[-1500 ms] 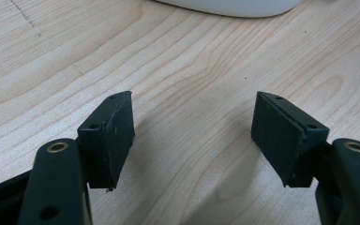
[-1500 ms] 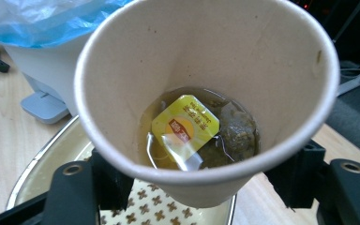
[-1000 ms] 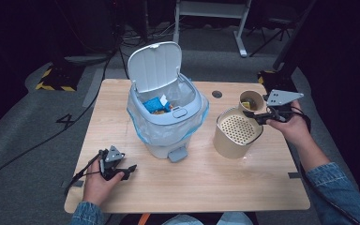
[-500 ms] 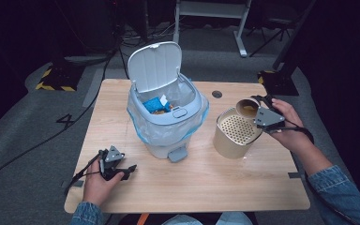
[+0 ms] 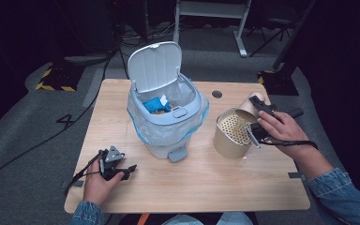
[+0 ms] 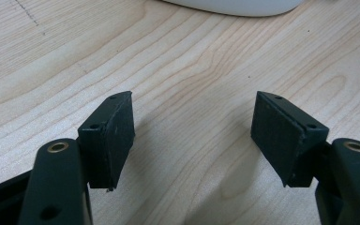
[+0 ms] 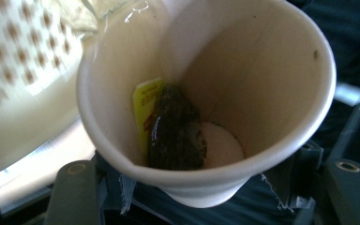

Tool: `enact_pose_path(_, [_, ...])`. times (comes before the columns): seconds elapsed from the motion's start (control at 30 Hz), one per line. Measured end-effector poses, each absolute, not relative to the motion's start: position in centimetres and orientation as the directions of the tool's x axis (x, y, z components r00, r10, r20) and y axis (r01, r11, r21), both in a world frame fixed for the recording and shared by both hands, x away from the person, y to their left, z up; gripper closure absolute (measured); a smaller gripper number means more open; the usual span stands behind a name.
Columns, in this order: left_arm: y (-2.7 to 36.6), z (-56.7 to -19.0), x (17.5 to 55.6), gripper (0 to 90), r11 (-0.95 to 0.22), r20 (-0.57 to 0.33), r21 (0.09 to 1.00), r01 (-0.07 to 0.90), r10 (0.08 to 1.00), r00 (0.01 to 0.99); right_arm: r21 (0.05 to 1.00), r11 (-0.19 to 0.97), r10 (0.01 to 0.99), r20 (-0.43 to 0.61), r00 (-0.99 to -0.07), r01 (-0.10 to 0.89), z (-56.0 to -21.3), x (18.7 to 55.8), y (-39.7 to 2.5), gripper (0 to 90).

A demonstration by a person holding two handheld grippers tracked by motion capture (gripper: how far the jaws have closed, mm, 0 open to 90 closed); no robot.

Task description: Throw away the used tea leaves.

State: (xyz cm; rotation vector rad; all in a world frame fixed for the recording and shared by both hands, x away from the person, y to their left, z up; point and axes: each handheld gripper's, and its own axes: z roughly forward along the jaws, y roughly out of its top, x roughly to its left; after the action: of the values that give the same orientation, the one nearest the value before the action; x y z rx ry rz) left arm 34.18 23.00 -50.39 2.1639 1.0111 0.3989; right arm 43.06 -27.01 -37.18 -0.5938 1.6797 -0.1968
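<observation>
Paper cup [image 7: 206,98] is pinched between the jaws of the right gripper [image 5: 258,123], tipped over so its mouth faces the perforated top of the tan cylinder container [image 5: 233,133] at the right middle of the high view. In the right gripper view the cup takes up most of the frame, and you can see a dark wet tea bag [image 7: 176,133] stuck to the inside wall with a yellow tag [image 7: 143,105] just beside it, both sitting low in the cup near a pale patch at the bottom. The holed lid of the container is in the upper left of that frame, right next to the cup's rim; can't tell if they're actually touching. Over at the lower left of the high view, the left gripper [image 5: 115,165] is down on the wooden table [image 5: 201,187], held by the person's hand, well apart from everything else. Its jaws are spread wide with nothing between them, just bare wood grain in the left gripper view. In the middle of the high view there's a pedal trash bin [image 5: 166,124] with its lid flipped up, a plastic liner hanging over the rim and some blue packaging [image 5: 153,104] inside.
</observation>
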Motion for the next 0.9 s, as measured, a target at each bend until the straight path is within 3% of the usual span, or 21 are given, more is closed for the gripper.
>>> enact_pose_path(0.07, [23.0, -50.4, 34.2, 31.0, -0.446, -0.017, 0.71, 0.545, 0.762, 0.647, -0.545, 0.801, -0.567, -0.823, -0.022, -0.247, -37.5, 42.9, -26.8, 35.9])
enact_pose_path(0.1, [23.0, -50.4, 34.2, 31.0, -0.446, -0.017, 0.71, 0.545, 0.762, 0.647, -0.545, 0.801, -0.567, -0.823, -0.022, -0.247, -37.5, 42.9, -26.8, 35.9])
enact_pose_path(0.13, [23.0, -50.4, 34.2, 31.0, -0.446, -0.017, 0.71, 0.545, 0.762, 0.647, -0.637, 0.74, -0.644, -0.763, 0.048, -0.216, -37.9, 42.7, -26.8, 35.9])
enact_pose_path(0.17, [23.0, -50.4, 34.2, 30.9, -0.447, -0.017, 0.71, 0.545, 0.762, 0.647, -0.673, 0.715, -0.672, -0.736, 0.078, -0.193, -38.0, 42.5, -26.7, 35.9])
enact_pose_path(0.27, [23.0, -50.4, 34.2, 31.0, -0.447, -0.017, 0.71, 0.545, 0.762, 0.647, -0.726, 0.669, -0.711, -0.688, 0.147, -0.159, -38.2, 42.2, -26.7, 35.9])
enact_pose_path(0.43, [23.0, -50.4, 34.2, 31.0, -0.447, -0.017, 0.71, 0.545, 0.762, 0.647, -0.777, 0.624, -0.741, -0.623, 0.25, -0.087, -38.1, 41.3, -26.5, 35.9])
enact_pose_path(0.6, [23.0, -50.4, 34.2, 31.0, -0.445, -0.019, 0.71, 0.546, 0.762, 0.647, -0.82, 0.569, -0.775, -0.559, 0.294, -0.062, -38.2, 40.9, -26.4, 35.9])
enact_pose_path(0.9, [23.0, -50.4, 34.2, 31.0, -0.445, -0.019, 0.71, 0.546, 0.763, 0.647, -0.826, 0.561, -0.784, -0.552, 0.284, -0.056, -38.0, 40.9, -26.7, 35.9])
